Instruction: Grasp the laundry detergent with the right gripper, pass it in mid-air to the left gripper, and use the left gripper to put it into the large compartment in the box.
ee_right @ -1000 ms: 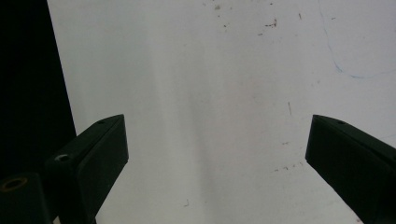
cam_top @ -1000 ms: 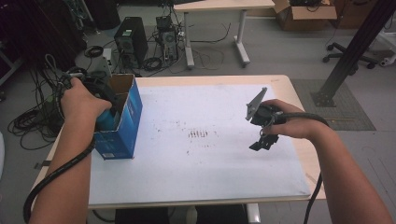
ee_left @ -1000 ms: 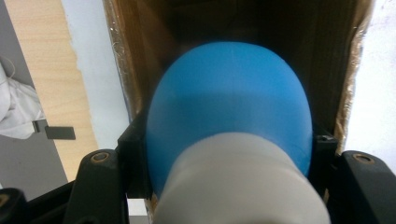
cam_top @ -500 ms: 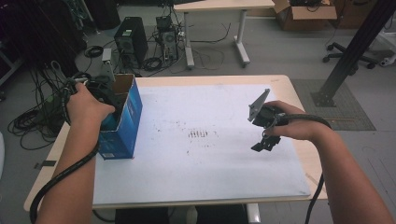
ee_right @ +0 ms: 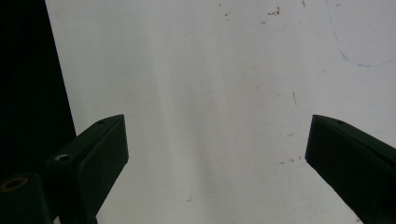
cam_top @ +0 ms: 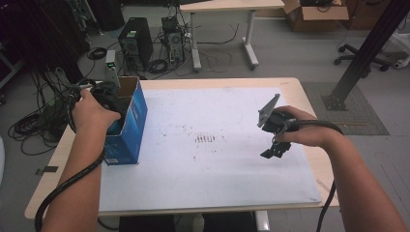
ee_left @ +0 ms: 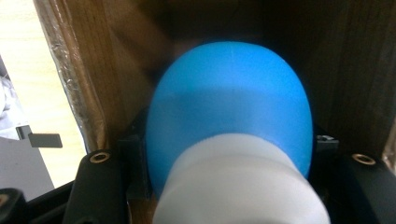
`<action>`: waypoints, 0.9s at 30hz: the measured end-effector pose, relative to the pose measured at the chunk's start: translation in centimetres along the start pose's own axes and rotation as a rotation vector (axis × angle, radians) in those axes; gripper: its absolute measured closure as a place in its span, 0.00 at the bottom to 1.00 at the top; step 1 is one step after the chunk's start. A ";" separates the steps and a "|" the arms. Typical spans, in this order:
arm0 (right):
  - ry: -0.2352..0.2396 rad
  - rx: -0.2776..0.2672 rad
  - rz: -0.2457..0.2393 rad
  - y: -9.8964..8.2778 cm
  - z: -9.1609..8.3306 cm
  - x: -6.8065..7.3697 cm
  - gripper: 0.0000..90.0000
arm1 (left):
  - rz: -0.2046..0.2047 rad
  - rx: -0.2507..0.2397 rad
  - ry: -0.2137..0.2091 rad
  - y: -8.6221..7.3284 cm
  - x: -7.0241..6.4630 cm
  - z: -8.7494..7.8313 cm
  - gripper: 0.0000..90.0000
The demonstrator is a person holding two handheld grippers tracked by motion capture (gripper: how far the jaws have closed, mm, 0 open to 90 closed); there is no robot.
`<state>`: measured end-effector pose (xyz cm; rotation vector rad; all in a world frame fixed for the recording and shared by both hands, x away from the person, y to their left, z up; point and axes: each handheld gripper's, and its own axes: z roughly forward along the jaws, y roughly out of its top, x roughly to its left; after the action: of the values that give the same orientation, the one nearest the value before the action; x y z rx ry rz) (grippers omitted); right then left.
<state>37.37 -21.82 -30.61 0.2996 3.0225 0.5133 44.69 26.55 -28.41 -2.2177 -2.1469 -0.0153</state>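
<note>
Workshop floor behind: computer tower [cam_top: 136, 42], loose cables, a second desk. The counter [cam_top: 290, 87] carries a white sheet [cam_top: 208, 159] with small smudges at its middle. A blue cardboard box [cam_top: 126, 130] stands at the sheet's left edge, top open. Left tongs [cam_top: 107, 96] reach down into the box; in the left gripper view they are clenched on a blue bulb [ee_left: 229, 107] with a white neck, brown box walls on both sides. Right tongs [ee_right: 215, 154] hang released over bare sheet, well apart from the box.
</note>
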 end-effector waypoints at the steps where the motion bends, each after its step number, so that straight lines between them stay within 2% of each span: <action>1: 0.000 0.000 0.003 -0.1 0.0 0.0 0.06 | 0.002 -0.001 0.001 0.0 0.0 0.0 0.42; 6: -0.002 0.002 0.006 -0.3 -0.1 0.0 0.06 | 0.004 -0.002 -0.001 0.0 0.0 0.0 0.41; 10: -0.003 0.003 0.010 -0.5 -0.1 0.0 0.06 | 0.018 -0.011 0.015 0.0 0.0 -0.2 0.40; 15: -0.001 -0.001 0.011 -0.5 0.0 0.0 0.06 | 0.016 -0.026 -0.005 -0.1 0.0 -0.9 0.37; 27: -0.002 -0.006 0.010 -0.3 0.1 0.1 0.06 | 0.019 -0.024 -0.007 -0.3 -0.1 -1.1 0.34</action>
<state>37.21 -22.08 -30.86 0.3146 3.0189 0.5220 44.38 26.43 -27.28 -2.2547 -2.1400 -0.0336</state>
